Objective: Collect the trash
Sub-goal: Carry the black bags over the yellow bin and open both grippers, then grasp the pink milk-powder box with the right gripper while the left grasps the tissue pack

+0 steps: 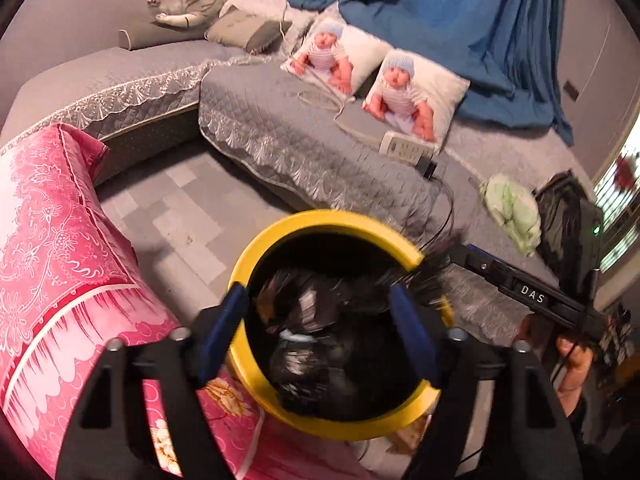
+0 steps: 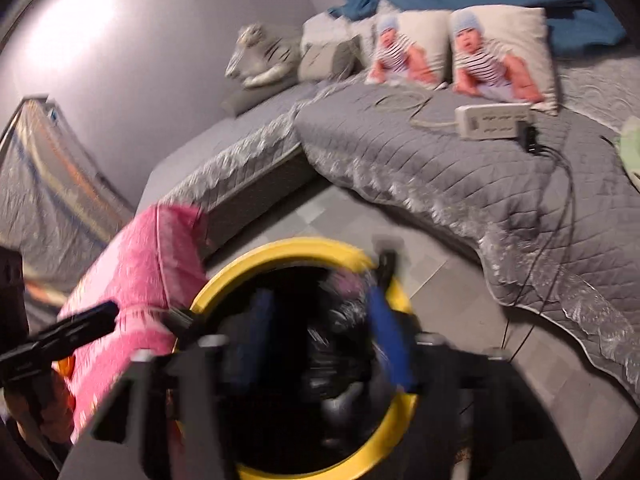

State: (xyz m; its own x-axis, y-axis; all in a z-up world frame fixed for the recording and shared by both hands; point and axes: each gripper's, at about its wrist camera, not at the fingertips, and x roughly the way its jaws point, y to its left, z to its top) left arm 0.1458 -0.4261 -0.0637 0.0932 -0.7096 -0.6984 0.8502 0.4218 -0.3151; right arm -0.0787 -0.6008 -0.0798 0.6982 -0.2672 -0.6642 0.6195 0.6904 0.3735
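A round bin with a yellow rim (image 1: 334, 222) and a black trash bag (image 1: 320, 344) inside stands on the floor; it also shows in the right wrist view (image 2: 288, 250). My left gripper (image 1: 320, 300) hangs over the bin's mouth, its blue fingers (image 1: 412, 332) wide apart with nothing between them. My right gripper (image 2: 316, 304) is also over the bin, fingers (image 2: 390, 340) apart, blurred by motion. The right gripper's body (image 1: 528, 294) shows at the right of the left wrist view, reaching to the bin's rim. The bag's contents are blurred.
A pink patterned cloth (image 1: 60, 272) lies left of the bin. A grey quilted sofa (image 1: 304, 140) curves behind, with two baby-print pillows (image 1: 416, 96), a white power strip (image 1: 406, 148) with cables, a green crumpled cloth (image 1: 514, 210) and blue curtains (image 1: 460, 20). Grey tiled floor (image 1: 180, 216) lies between.
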